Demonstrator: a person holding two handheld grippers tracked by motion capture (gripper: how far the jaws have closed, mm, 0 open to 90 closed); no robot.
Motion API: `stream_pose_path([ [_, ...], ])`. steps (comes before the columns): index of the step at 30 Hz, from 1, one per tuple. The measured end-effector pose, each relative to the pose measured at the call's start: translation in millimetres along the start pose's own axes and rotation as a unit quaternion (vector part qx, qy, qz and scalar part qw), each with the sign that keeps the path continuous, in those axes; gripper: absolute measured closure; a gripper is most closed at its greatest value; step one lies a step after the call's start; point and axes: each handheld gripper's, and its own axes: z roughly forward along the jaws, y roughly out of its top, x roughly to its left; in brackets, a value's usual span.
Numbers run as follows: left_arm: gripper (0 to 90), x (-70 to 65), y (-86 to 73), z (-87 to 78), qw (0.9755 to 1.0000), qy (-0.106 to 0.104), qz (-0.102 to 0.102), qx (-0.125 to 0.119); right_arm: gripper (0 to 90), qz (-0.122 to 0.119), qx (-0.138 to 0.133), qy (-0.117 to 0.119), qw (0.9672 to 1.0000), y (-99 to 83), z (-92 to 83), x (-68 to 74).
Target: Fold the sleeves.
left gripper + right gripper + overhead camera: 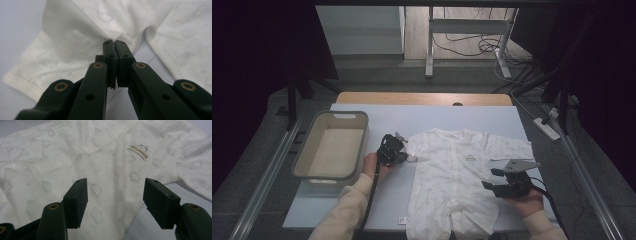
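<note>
Baby romper spread on the tabletop, a claw at each side

The white romper (454, 180) lies flat on the tabletop (492, 116); the left claw (401, 142) meets its sleeve, the right claw (493, 179) hovers at its other edge, and a grey basket (333, 172) stands beside the left hand (373, 165).

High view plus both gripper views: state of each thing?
Romper: spread flat on the table, front up.
Bin: upright, empty.
Left gripper: shut on romper at its sleeve.
Right gripper: open, over the romper's edge, nothing held.
</note>
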Motion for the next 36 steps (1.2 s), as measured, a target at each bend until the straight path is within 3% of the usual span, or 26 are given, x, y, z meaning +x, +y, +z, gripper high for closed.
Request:
stream_pose_path([
  [12, 86.4, -22.6, 22.6, -16.4, 0.9981, -0.023, 0.025, -0.051, 36.5, -0.003, 0.002, -0.001, 1.0, -0.2, 0.7, 0.3],
  [16, 86.3, -32.1, 30.7, -12.5, 0.9975, -0.03, 0.039, -0.051, 36.5, -0.002, 0.003, 0.0, 1.0, -0.3, 1.4, 0.3],
  [22, 85.4, -36.7, 35.7, -3.4, 0.9968, -0.05, 0.04, -0.048, 36.5, -0.001, 0.005, 0.004, 1.0, -0.2, 3.5, 1.0],
  [24, 80.5, -34.6, 35.0, -1.0, 0.9967, -0.055, 0.037, -0.047, 36.5, -0.003, 0.007, 0.004, 1.0, -0.1, 3.9, 1.6],
  [27, 53.5, -28.4, 32.8, -5.5, 0.9968, -0.049, 0.024, -0.059, 36.5, -0.004, 0.006, 0.003, 1.0, -0.2, 3.1, 1.7],
  [29, 42.1, -23.2, 30.9, -12.1, 0.9968, -0.038, 0.013, -0.07, 36.5, -0.004, 0.006, 0.003, 1.0, -0.2, 2.1, 1.6],
  [34, 33.9, -4.1, 21.7, -24.2, 0.9957, -0.014, -0.039, -0.083, 36.4, -0.006, 0.007, 0.007, 0.9999, -0.5, 2.8, 2.2],
  [36, 32.9, 0.9, 18.1, -23.9, 0.996, -0.008, -0.047, -0.076, 36.5, -0.007, 0.008, 0.007, 0.9999, -0.5, 3.3, 2.3],
])
